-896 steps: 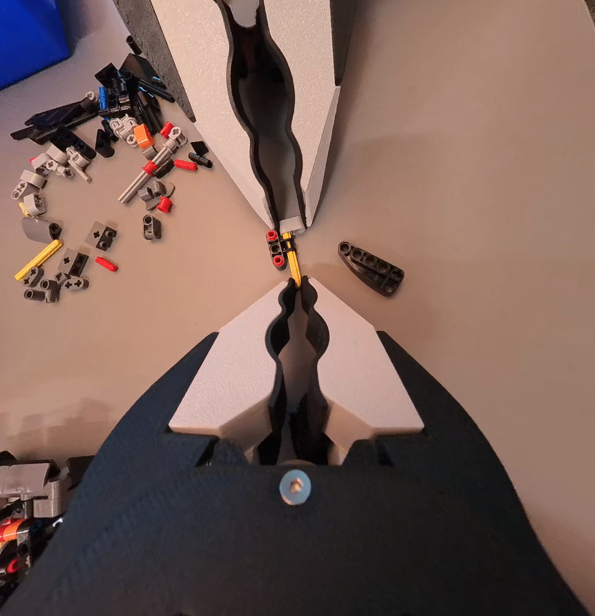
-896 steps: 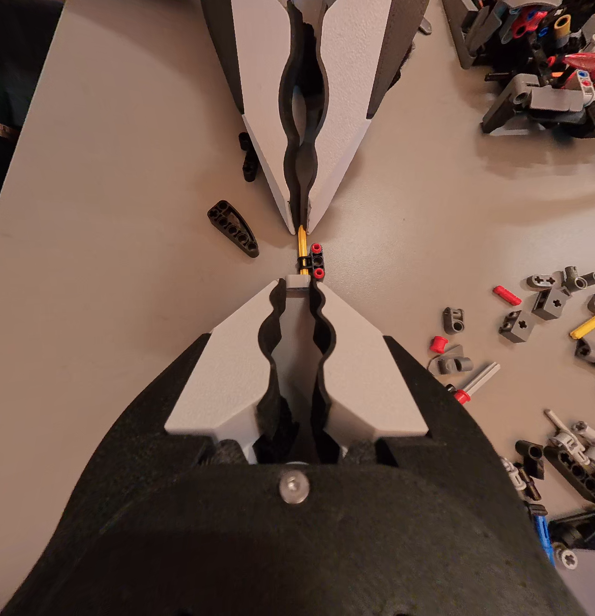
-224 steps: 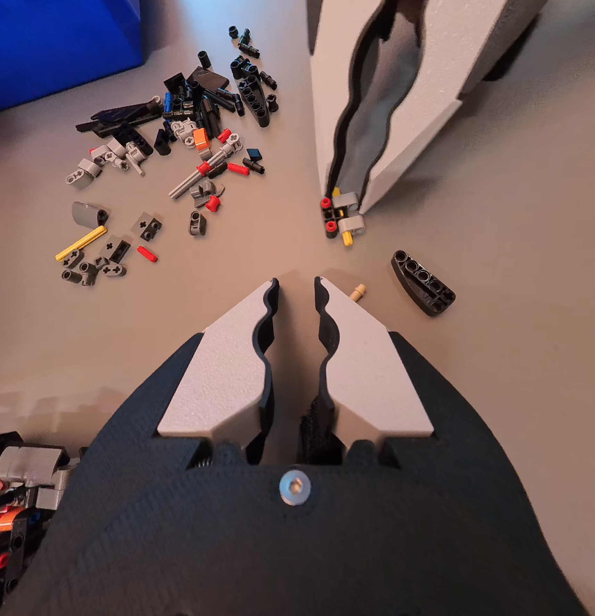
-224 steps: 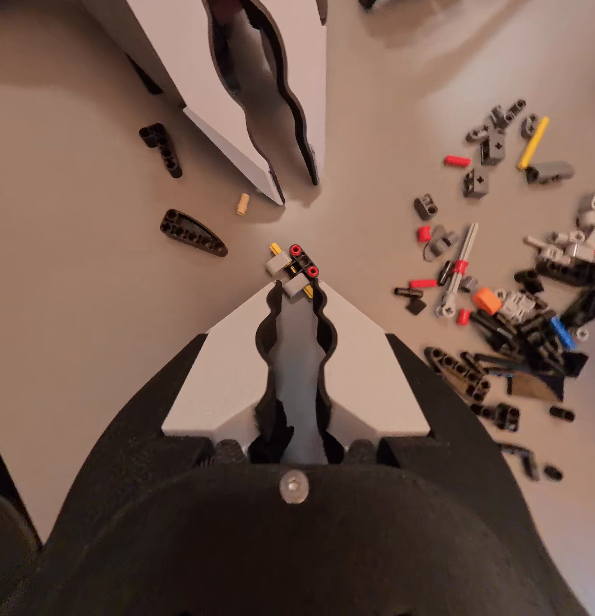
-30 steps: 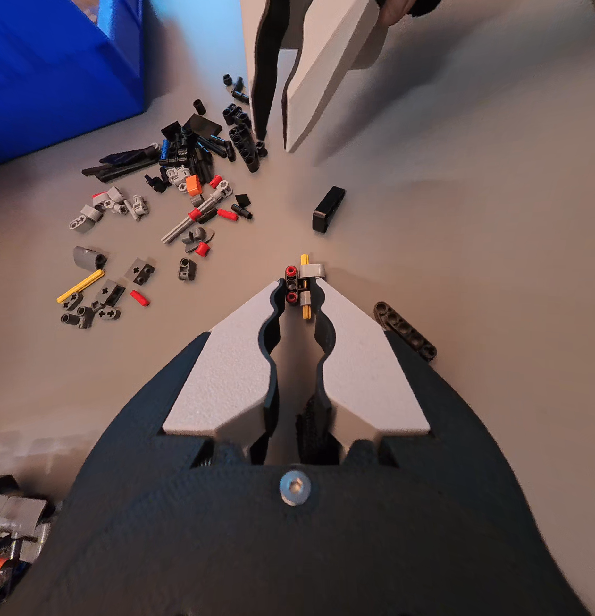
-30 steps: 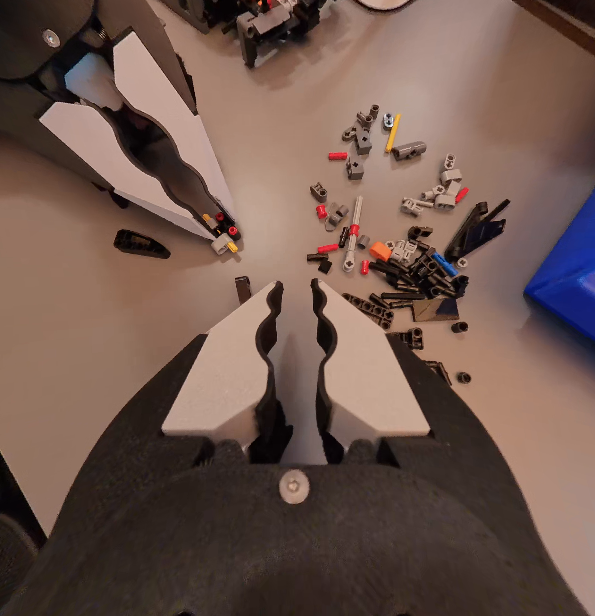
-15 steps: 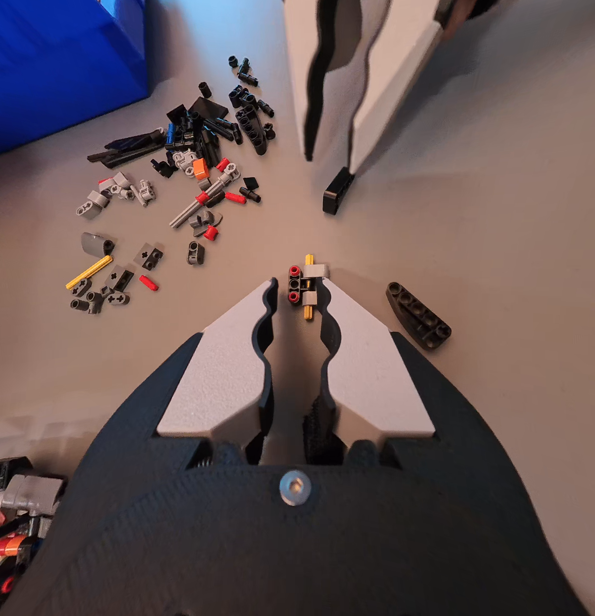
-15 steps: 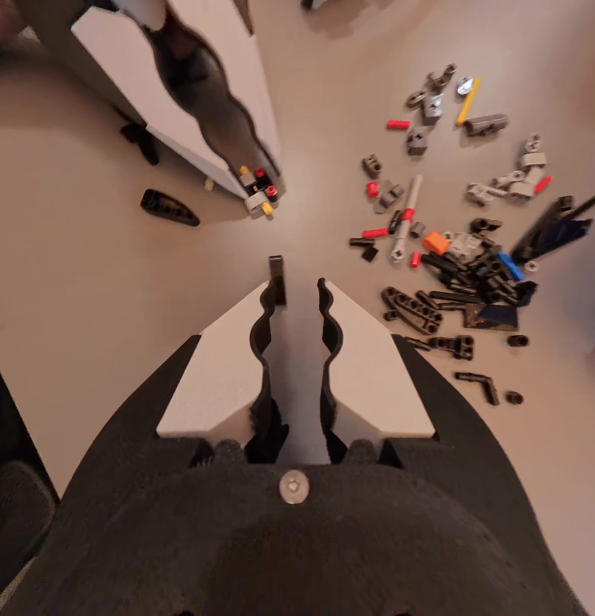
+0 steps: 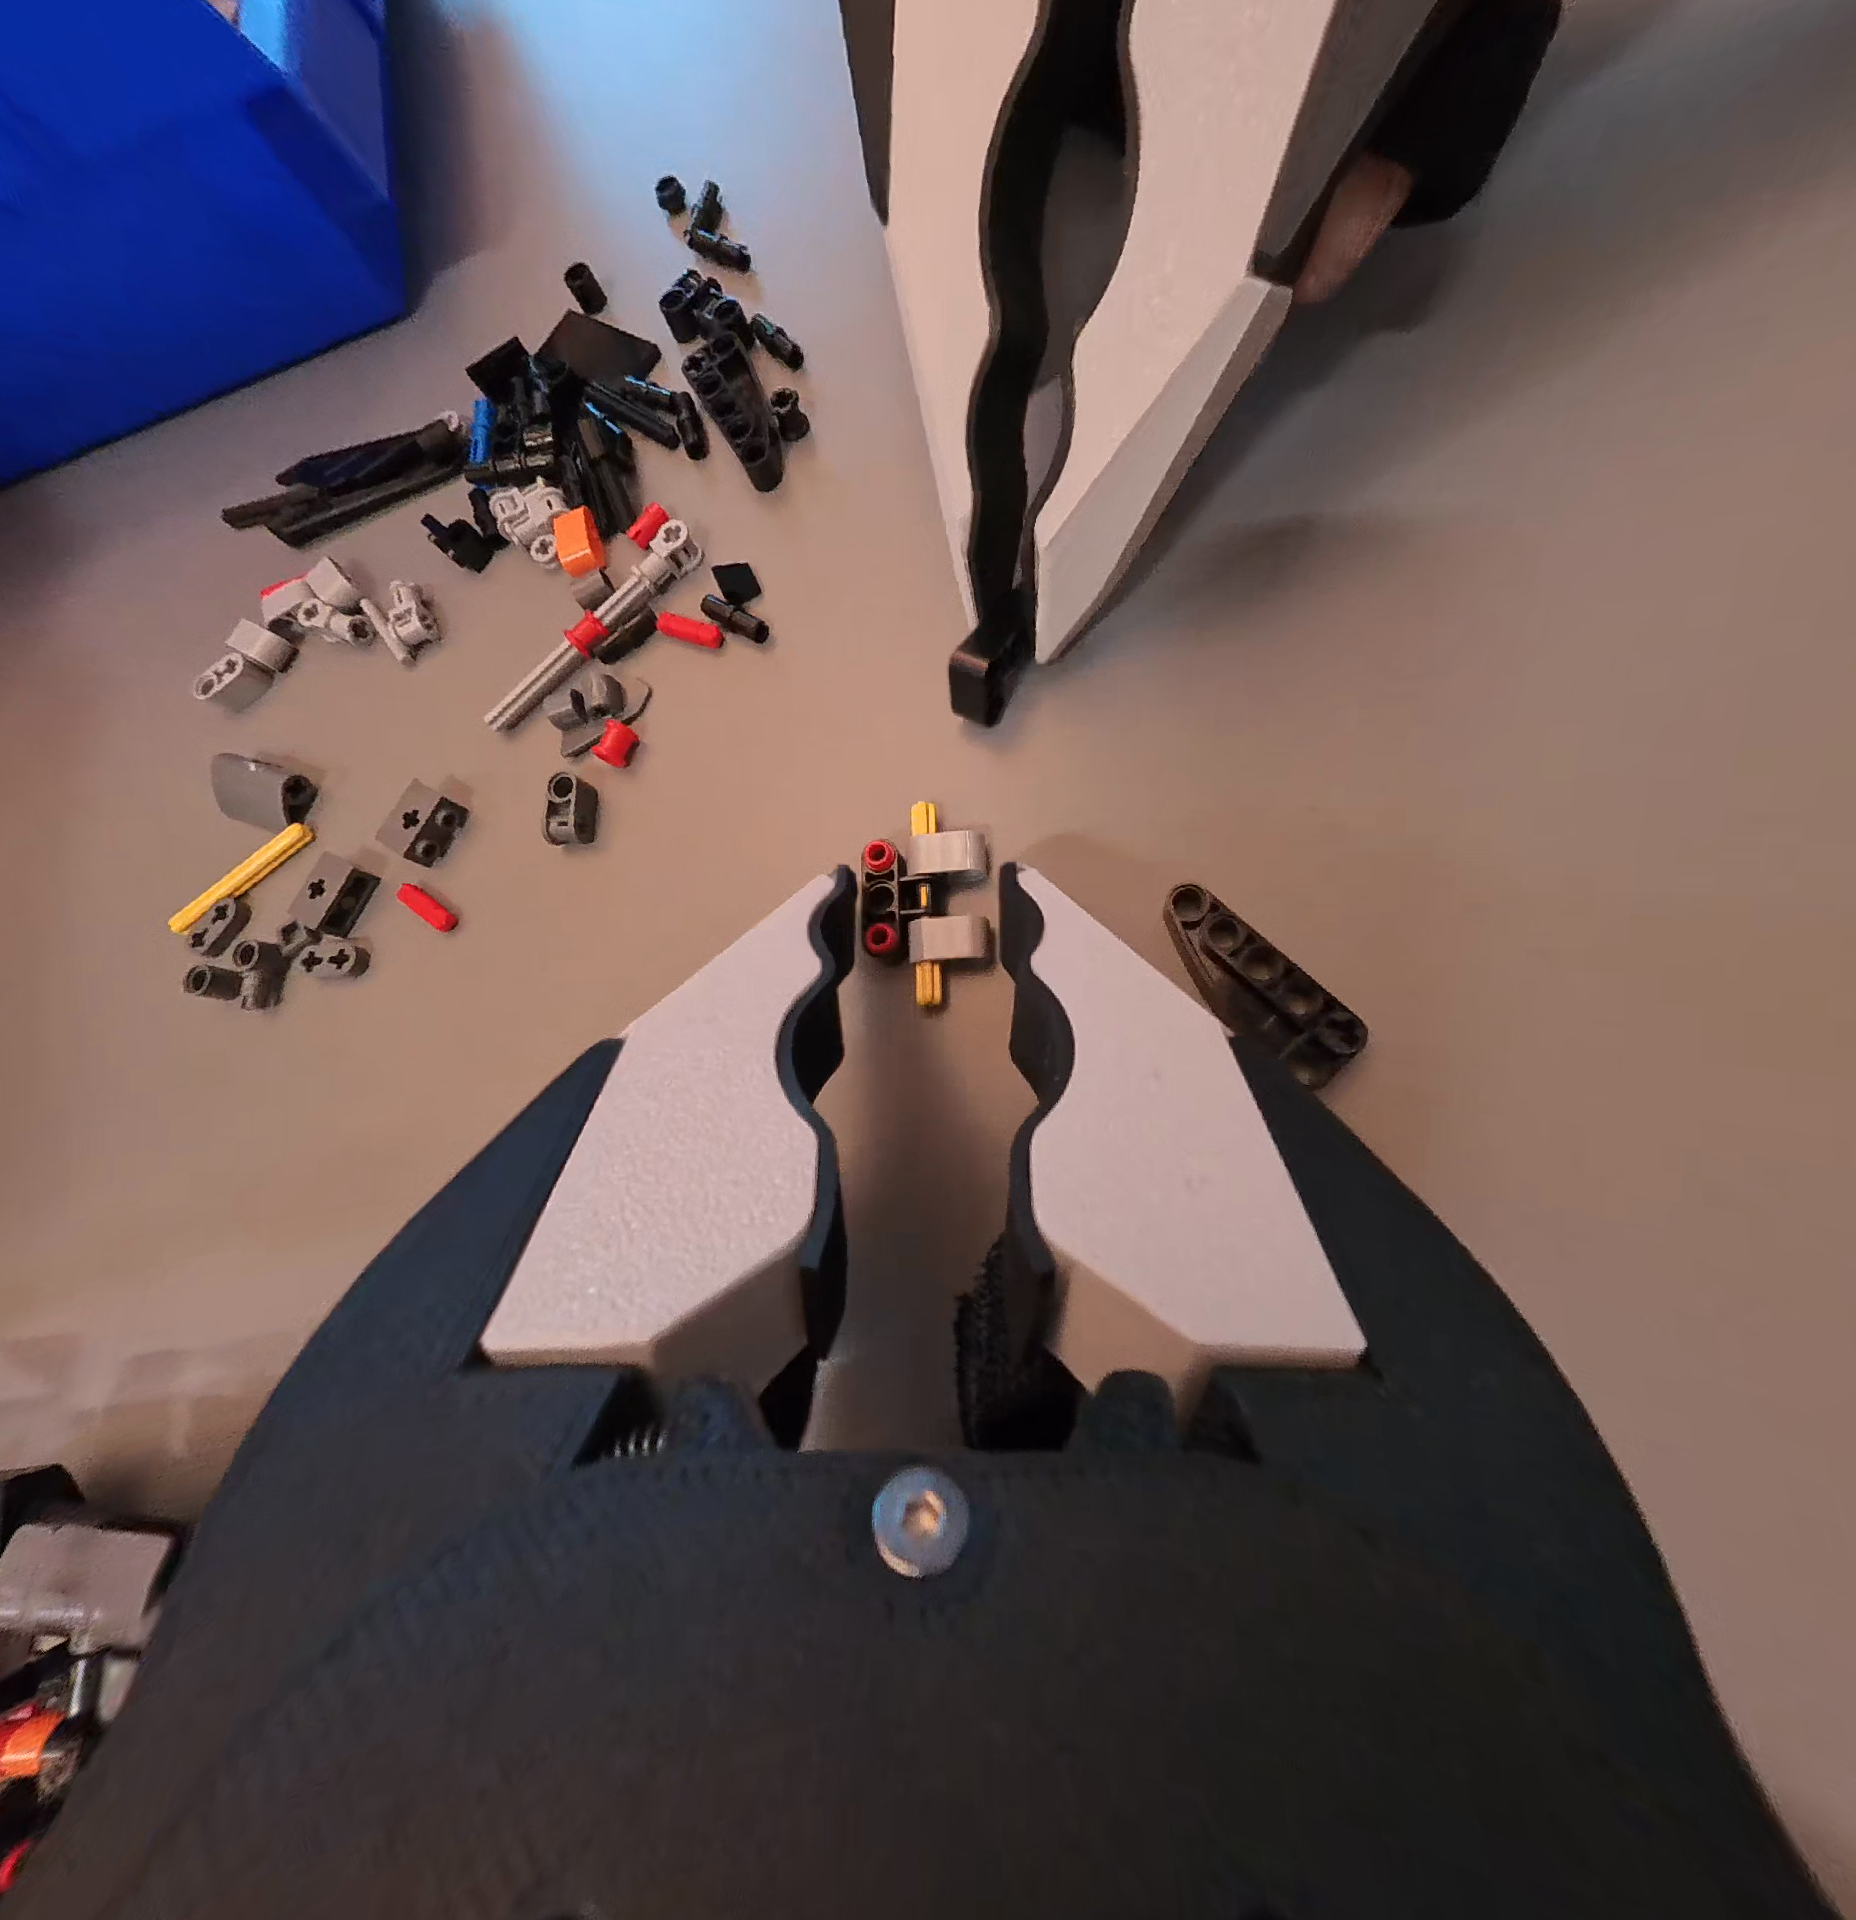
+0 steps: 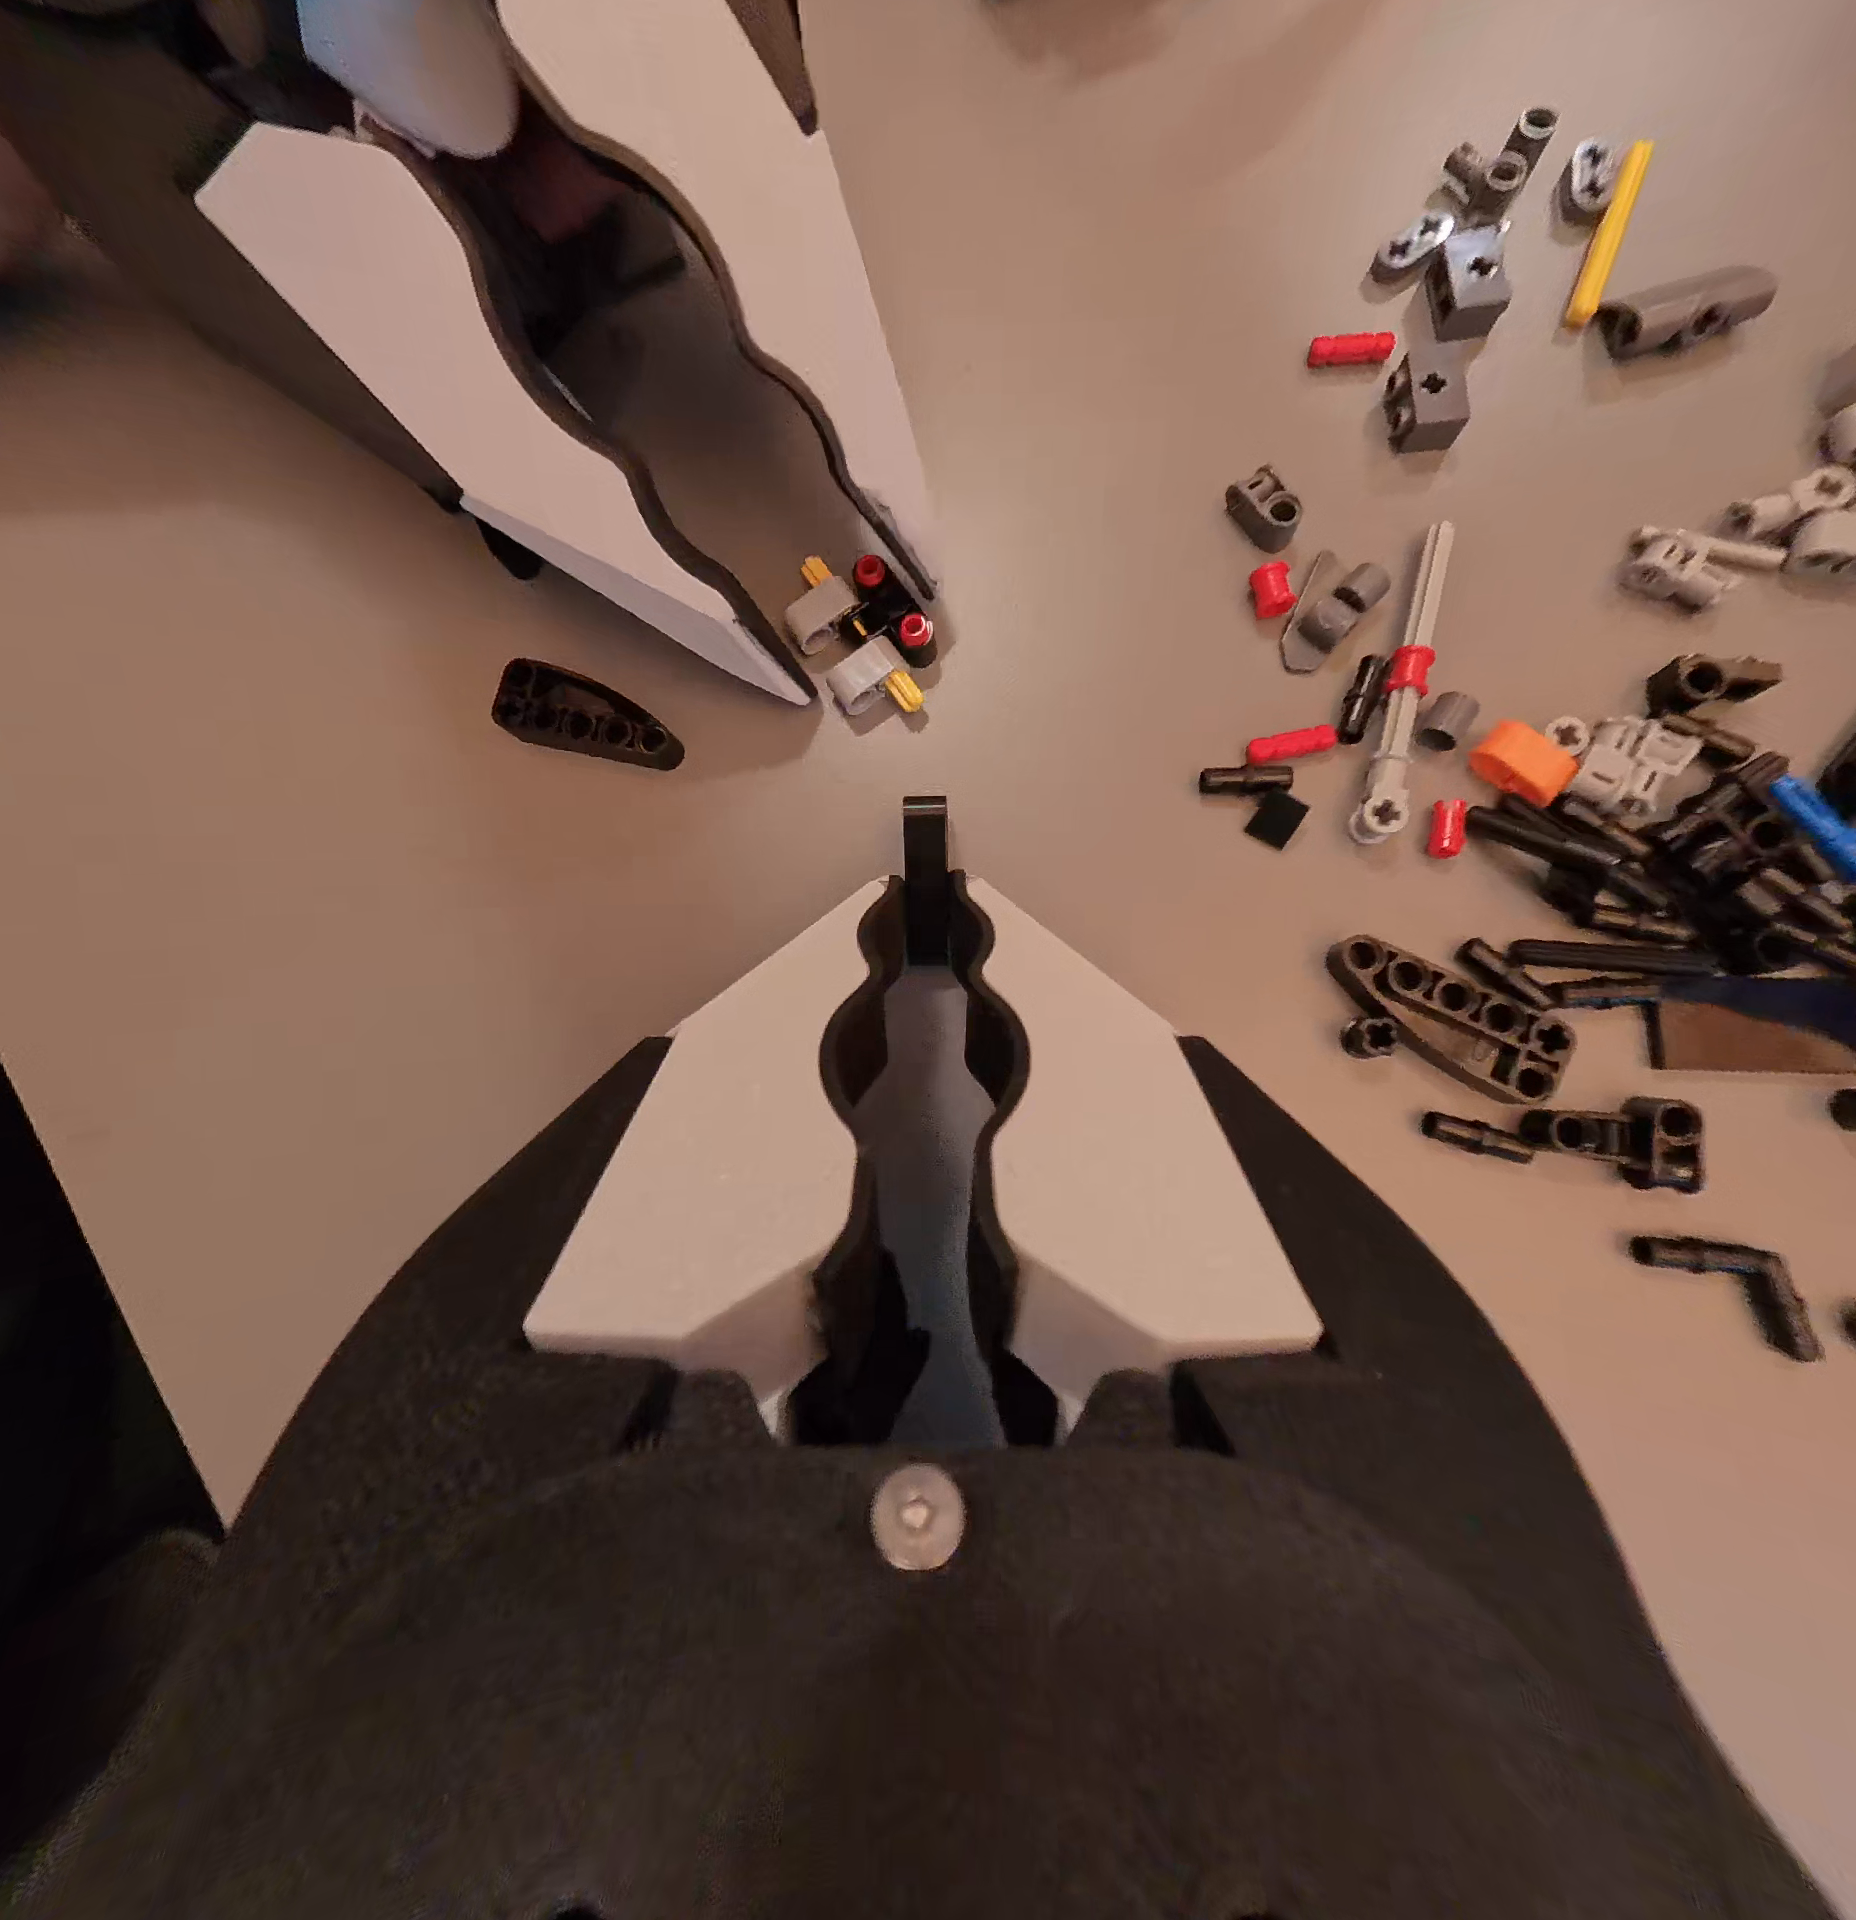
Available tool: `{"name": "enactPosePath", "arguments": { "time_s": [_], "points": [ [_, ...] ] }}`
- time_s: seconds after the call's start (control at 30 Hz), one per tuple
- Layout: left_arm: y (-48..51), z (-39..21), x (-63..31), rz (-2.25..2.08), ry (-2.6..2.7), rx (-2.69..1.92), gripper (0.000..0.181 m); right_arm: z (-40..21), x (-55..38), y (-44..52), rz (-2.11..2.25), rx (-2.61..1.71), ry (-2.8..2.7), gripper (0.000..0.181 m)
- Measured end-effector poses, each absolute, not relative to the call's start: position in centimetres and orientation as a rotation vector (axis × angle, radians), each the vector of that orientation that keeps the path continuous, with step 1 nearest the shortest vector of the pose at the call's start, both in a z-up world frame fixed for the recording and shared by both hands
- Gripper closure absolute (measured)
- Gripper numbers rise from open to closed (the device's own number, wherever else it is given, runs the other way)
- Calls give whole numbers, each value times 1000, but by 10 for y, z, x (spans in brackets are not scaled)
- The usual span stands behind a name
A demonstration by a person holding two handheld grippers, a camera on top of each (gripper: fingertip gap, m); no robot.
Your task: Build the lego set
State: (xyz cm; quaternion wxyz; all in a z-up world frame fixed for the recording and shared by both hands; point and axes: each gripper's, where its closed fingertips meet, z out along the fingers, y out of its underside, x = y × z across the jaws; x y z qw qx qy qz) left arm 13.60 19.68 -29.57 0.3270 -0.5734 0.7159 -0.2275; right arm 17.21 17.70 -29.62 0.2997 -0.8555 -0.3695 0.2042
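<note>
Between our left gripper's (image 9: pixel 924 899) parted fingers lies the small sub-assembly (image 9: pixel 924 902), a yellow axle carrying two grey connectors and a black piece with red pins, resting on the grey table (image 9: pixel 1526 727) with neither finger clearly touching it. Our right gripper (image 10: pixel 924 883) is clamped on a black beam (image 10: pixel 924 883), whose end sticks out past the fingertips just short of the sub-assembly. Beside the left gripper sits a curved black beam (image 9: pixel 1262 982). We see the loose-parts pile (image 9: pixel 550 540) to the left, near a blue bin (image 9: pixel 145 208).
</note>
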Motion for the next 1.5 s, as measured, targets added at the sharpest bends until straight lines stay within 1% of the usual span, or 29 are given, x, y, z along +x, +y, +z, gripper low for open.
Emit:
{"name": "enactPosePath", "arguments": {
  "time_s": [0.1, 0.17, 0.23, 0.27, 0.37, 0.5, 0.7, 0.87, 0.93, 1.13, 1.2, 1.3, 1.4, 1.5],
  "points": [
    [199, -296, 136, -599, 1863, -1519, 159, -296, 171, 178, 619, -2289, -911, 167],
    [199, -296, 136, -595, 1865, -1516, 159, -292, 176, 182, 583, -2268, -905, 157],
    [199, -296, 136, -587, 1866, -1510, 160, -284, 181, 189, 552, -2229, -886, 153],
    [199, -296, 136, -587, 1866, -1511, 160, -280, 184, 192, 532, -2213, -884, 154],
    [201, -296, 136, -581, 1859, -1511, 160, -279, 197, 208, 367, -2183, -938, 163],
    [202, -296, 136, -594, 1848, -1521, 160, -282, 192, 216, 403, -2205, -941, 168],
    [203, -296, 136, -592, 1845, -1520, 159, -296, 195, 227, 268, -2291, -895, 163],
    [203, -296, 136, -593, 1846, -1518, 160, -298, 193, 232, 336, -2307, -833, 159],
    [203, -296, 136, -592, 1845, -1518, 160, -298, 194, 234, 330, -2309, -826, 162],
    [203, -296, 136, -594, 1845, -1518, 160, -298, 191, 242, 325, -2312, -757, 159],
    [203, -296, 136, -595, 1845, -1518, 160, -298, 191, 245, 303, -2307, -752, 167],
    [203, -296, 136, -596, 1845, -1518, 159, -298, 189, 248, 306, -2299, -747, 169],
    [203, -296, 136, -593, 1845, -1516, 159, -298, 189, 248, 283, -2292, -768, 178],
    [203, -296, 136, -593, 1846, -1513, 159, -298, 191, 247, 288, -2278, -777, 179]
  ]
}}
